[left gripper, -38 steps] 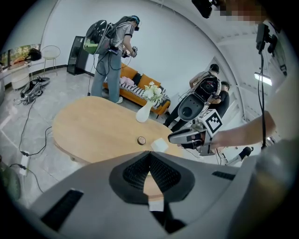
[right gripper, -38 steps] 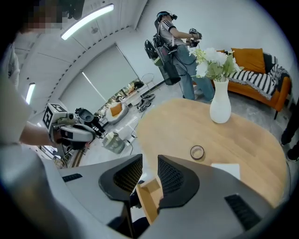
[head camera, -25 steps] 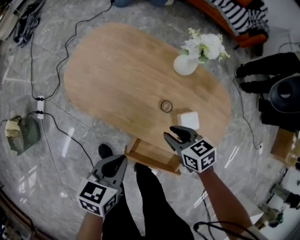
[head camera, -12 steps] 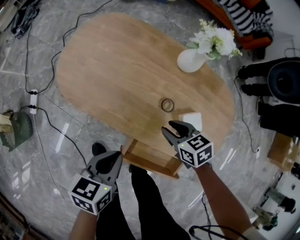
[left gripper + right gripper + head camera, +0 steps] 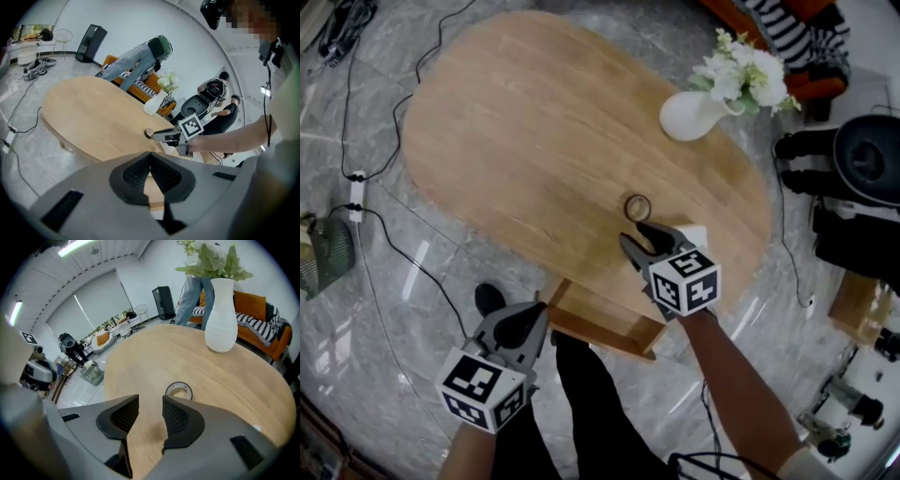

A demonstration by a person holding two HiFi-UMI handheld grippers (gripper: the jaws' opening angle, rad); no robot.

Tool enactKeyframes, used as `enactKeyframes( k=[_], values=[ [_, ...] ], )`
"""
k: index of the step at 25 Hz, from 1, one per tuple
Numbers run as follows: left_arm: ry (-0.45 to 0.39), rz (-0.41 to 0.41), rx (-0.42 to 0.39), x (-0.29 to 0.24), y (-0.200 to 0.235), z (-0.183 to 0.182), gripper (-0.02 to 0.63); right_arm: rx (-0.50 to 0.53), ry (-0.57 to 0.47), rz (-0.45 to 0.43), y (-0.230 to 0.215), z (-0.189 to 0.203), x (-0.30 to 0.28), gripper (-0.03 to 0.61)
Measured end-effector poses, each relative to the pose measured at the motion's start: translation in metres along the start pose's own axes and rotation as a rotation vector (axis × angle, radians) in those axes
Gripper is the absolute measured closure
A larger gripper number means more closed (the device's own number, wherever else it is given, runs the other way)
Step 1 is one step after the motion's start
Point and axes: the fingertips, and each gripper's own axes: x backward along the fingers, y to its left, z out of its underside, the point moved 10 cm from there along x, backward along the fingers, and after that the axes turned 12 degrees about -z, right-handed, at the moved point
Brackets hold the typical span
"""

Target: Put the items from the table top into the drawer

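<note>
The right gripper (image 5: pixel 639 236), its empty fingers just opening, should straddle the tape roll (image 5: pixel 636 207) squarely, while the left gripper (image 5: pixel 530 319) waits closed and empty.

No words, numbers or brands to read here, only black-and-white square markers (image 5: pixel 684 281) on the right gripper (image 5: pixel 636 234) and left gripper (image 5: pixel 540 312), patterns without letters.

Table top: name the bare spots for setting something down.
The whole left half of the table is bare, as is the stretch between vase and tape ring. Crowded: the near right edge, around ring and white block.
</note>
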Motion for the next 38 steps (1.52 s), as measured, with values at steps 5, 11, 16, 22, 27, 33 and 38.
enactKeyframes(
  k=[5, 11, 16, 22, 27, 33, 38],
  values=[
    [-0.001, 0.005, 0.007, -0.006, 0.003, 0.003, 0.612, 0.002, 0.010, 0.044, -0.012, -0.005, -0.007, 0.399],
    [0.004, 0.009, -0.014, -0.009, 0.007, 0.003, 0.612, 0.020, 0.075, 0.085, -0.017, -0.009, -0.021, 0.399],
    [0.011, 0.009, -0.007, -0.012, 0.014, 0.005, 0.612, 0.069, 0.149, 0.139, -0.020, -0.016, -0.036, 0.400],
    [0.009, 0.014, 0.003, -0.012, 0.021, 0.012, 0.612, 0.085, 0.211, 0.211, -0.023, -0.018, -0.048, 0.512],
    [0.009, 0.017, 0.001, -0.009, 0.026, 0.014, 0.612, 0.088, 0.180, 0.192, -0.013, -0.016, -0.048, 0.523],
    [0.011, 0.021, -0.002, -0.006, 0.030, 0.016, 0.612, 0.078, 0.168, 0.179, 0.000, -0.007, -0.040, 0.523],
    [0.022, 0.024, -0.020, -0.004, 0.032, 0.021, 0.612, 0.072, 0.159, 0.173, 0.017, 0.004, -0.033, 0.523]
  ],
)
